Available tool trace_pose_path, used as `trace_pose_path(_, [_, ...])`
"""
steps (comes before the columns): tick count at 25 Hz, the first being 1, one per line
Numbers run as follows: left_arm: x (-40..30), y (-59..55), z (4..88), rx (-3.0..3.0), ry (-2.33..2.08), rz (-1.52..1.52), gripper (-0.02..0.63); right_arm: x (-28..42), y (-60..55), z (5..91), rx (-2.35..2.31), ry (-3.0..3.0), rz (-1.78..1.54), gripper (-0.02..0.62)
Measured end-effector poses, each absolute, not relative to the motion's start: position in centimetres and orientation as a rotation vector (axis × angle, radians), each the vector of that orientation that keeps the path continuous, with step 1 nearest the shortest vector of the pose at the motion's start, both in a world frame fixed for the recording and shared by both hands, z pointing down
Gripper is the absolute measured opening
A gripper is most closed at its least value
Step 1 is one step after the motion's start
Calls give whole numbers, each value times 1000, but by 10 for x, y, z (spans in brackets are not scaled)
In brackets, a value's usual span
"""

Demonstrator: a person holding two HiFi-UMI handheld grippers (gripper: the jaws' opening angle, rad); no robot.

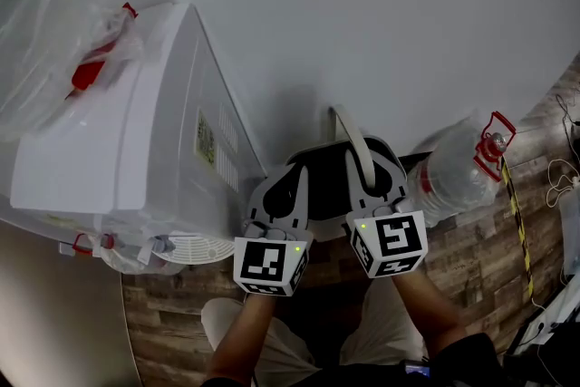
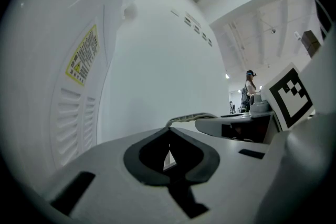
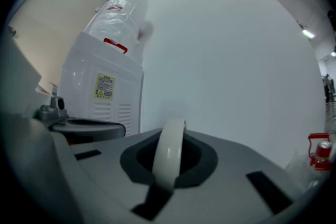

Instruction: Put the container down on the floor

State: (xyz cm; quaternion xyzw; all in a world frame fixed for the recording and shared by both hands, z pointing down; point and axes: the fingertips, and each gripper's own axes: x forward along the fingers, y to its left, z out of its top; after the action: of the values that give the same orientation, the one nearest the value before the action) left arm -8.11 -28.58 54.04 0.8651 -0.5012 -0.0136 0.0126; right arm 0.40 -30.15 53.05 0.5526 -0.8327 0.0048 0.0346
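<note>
A large clear water bottle (image 1: 458, 177) wrapped in plastic, with a red cap handle, lies on the wooden floor against the white wall, just right of my grippers; its red cap (image 3: 317, 150) shows at the right gripper view's edge. My right gripper (image 1: 359, 151) is shut on a cream-white curved strap (image 3: 170, 157) that rises between its jaws toward the wall. What the strap is fixed to is hidden under the grippers. My left gripper (image 1: 295, 173) is close beside it on the left, shut (image 2: 169, 131) and holding nothing. The strap (image 2: 191, 117) also shows side-on there.
A white water dispenser (image 1: 136, 149) stands against the wall at the left, with another plastic-wrapped bottle (image 1: 54, 41) on top. Cables (image 1: 566, 168) and a yellow-black strip (image 1: 517, 213) lie on the wooden floor (image 1: 471, 258) at the right. The person's legs are below the grippers.
</note>
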Motion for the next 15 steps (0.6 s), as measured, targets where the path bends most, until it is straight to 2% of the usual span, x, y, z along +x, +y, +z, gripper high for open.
trace_pose_path(15, [-80,-264,558,2711,-1569,-43,17,5,-288,545,1701,-2600,4,29])
